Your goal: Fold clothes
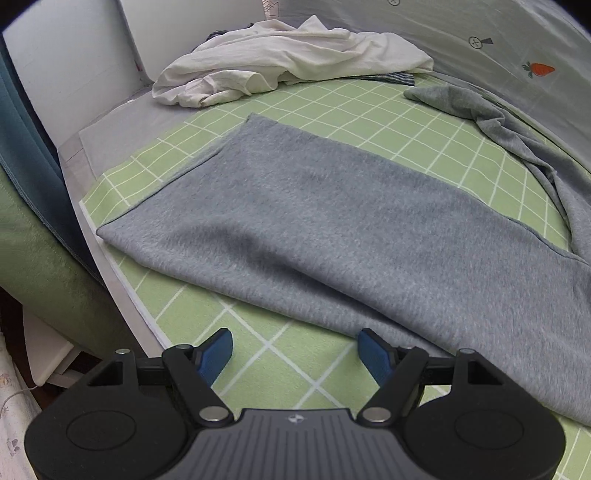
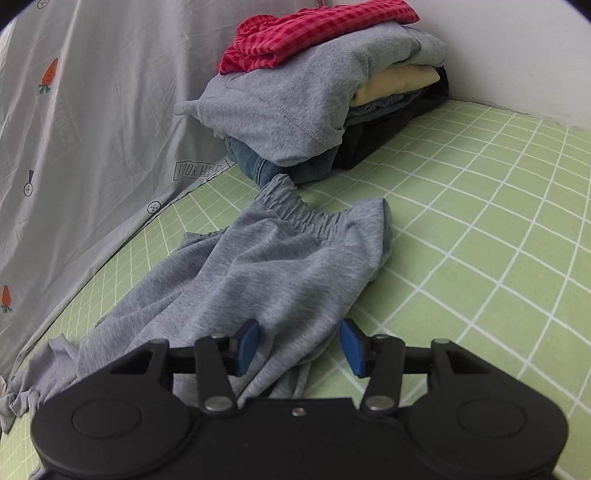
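Grey sweatpants lie on a green checked bed sheet (image 1: 303,99). In the left wrist view one leg (image 1: 314,221) lies flat and smooth across the middle, and the other leg (image 1: 517,129) is rumpled at the far right. My left gripper (image 1: 297,339) is open and empty, just short of the flat leg's near edge. In the right wrist view the elastic waistband (image 2: 306,214) and upper part (image 2: 273,280) of the pants lie crumpled. My right gripper (image 2: 299,332) is open above that cloth, holding nothing.
A crumpled cream garment (image 1: 280,62) lies at the far end of the bed. A stack of folded clothes (image 2: 314,110) topped by a red checked piece (image 2: 314,33) stands by the wall. A grey carrot-print sheet (image 2: 74,129) hangs along the side. The bed edge (image 1: 110,266) is left.
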`<action>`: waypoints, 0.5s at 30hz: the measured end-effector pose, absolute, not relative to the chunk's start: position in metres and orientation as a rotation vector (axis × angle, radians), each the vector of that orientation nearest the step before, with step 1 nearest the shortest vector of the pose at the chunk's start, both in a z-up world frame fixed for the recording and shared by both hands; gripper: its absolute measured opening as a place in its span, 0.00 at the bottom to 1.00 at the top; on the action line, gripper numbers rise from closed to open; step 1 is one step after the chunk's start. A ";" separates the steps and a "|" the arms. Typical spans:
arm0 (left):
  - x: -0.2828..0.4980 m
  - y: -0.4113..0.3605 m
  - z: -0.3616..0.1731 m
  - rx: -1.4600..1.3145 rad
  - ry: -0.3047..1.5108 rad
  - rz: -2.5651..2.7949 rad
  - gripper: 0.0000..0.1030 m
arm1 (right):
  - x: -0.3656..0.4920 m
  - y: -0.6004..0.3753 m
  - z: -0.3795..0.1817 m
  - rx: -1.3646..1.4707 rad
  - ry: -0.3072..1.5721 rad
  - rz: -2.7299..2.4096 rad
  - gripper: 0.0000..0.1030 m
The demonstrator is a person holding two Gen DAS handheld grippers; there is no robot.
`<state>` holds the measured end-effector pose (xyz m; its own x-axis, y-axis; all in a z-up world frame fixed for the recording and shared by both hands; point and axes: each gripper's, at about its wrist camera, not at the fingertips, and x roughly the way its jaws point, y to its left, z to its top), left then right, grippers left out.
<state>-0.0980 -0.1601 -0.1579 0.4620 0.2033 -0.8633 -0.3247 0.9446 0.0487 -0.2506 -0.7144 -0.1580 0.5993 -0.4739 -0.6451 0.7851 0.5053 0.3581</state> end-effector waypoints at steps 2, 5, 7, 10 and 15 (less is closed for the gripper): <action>-0.091 -0.141 -0.162 -0.185 1.044 0.328 0.74 | -0.245 -0.709 -0.152 0.635 0.509 -0.808 0.19; -0.080 -0.127 -0.164 -0.196 1.032 0.325 0.72 | -0.238 -0.701 -0.140 0.549 0.518 -0.852 0.04; -0.073 -0.121 -0.164 -0.188 1.020 0.314 0.66 | -0.235 -0.694 -0.130 0.498 0.513 -0.874 0.03; -0.062 -0.118 -0.162 -0.158 0.995 0.281 0.39 | -0.229 -0.682 -0.113 0.406 0.505 -0.901 0.02; -0.027 -0.113 -0.161 -0.151 0.978 0.196 0.00 | -0.209 -0.676 -0.089 0.367 0.466 -0.922 0.02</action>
